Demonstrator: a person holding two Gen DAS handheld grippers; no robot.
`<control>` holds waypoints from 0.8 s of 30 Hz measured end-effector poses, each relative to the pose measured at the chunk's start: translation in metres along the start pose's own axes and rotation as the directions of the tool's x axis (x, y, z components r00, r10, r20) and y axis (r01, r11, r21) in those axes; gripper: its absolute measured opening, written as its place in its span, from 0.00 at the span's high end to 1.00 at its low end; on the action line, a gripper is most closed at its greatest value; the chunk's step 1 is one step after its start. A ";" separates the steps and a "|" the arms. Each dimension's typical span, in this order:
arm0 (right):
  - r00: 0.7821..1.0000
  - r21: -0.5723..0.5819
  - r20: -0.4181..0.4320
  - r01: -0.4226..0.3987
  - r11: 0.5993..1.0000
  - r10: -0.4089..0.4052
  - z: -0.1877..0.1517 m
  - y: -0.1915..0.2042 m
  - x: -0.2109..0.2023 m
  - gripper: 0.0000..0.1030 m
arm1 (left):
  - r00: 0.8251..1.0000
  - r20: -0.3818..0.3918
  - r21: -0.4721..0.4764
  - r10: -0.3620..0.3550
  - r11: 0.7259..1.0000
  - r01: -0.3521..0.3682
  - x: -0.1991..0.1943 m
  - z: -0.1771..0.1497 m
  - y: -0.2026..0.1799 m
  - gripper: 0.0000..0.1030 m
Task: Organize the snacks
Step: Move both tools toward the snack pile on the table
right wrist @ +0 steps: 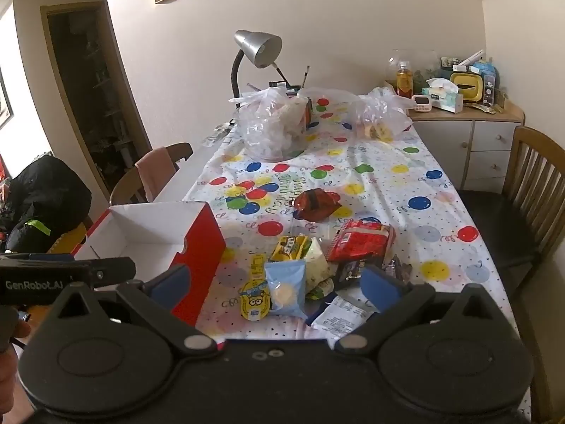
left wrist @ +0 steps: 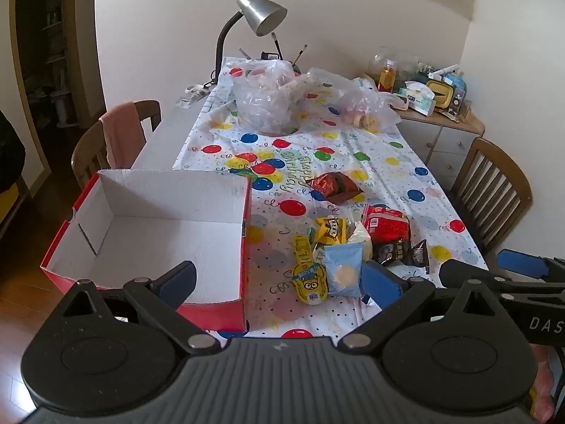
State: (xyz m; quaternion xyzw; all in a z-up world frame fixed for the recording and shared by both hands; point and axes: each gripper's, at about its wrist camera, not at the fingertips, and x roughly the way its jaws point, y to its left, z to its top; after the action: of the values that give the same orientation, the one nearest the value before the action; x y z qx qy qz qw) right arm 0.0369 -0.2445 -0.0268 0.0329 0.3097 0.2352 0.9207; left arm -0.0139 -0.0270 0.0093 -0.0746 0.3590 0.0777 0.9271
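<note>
A red cardboard box (left wrist: 169,226) with a white inside stands open and empty at the table's near left; it also shows in the right wrist view (right wrist: 197,243). A heap of snack packets lies to its right: a light blue packet (left wrist: 344,268) (right wrist: 286,288), a yellow minion packet (left wrist: 309,275) (right wrist: 254,295), a yellow bar (left wrist: 330,229) (right wrist: 291,247), a red packet (left wrist: 386,224) (right wrist: 360,243), dark packets (left wrist: 402,251). A brown-red packet (left wrist: 332,185) (right wrist: 316,203) lies farther back. My left gripper (left wrist: 279,279) and right gripper (right wrist: 275,282) are open, empty, above the near edge.
The table wears a balloon-print cloth (left wrist: 388,155). Clear plastic bags (left wrist: 268,102) and a silver desk lamp (left wrist: 261,14) stand at the far end. Wooden chairs sit at the left (left wrist: 106,141) and right (right wrist: 529,190). A cluttered white cabinet (right wrist: 469,141) is at the far right.
</note>
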 end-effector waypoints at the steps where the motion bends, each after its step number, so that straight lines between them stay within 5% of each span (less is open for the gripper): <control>1: 1.000 0.000 0.001 -0.001 1.000 0.001 -0.001 -0.003 0.000 0.00 | 1.000 0.001 0.002 -0.001 1.000 0.001 0.000 0.000 -0.001 0.02; 24: 1.000 -0.011 0.025 -0.007 1.000 0.008 0.004 -0.005 -0.006 0.00 | 1.000 0.015 0.001 -0.007 1.000 0.007 -0.005 0.002 -0.003 0.02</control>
State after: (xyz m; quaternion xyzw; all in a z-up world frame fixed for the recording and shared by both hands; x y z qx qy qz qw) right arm 0.0372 -0.2513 -0.0212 0.0320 0.2967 0.2399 0.9238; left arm -0.0157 -0.0295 0.0147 -0.0749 0.3516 0.0747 0.9301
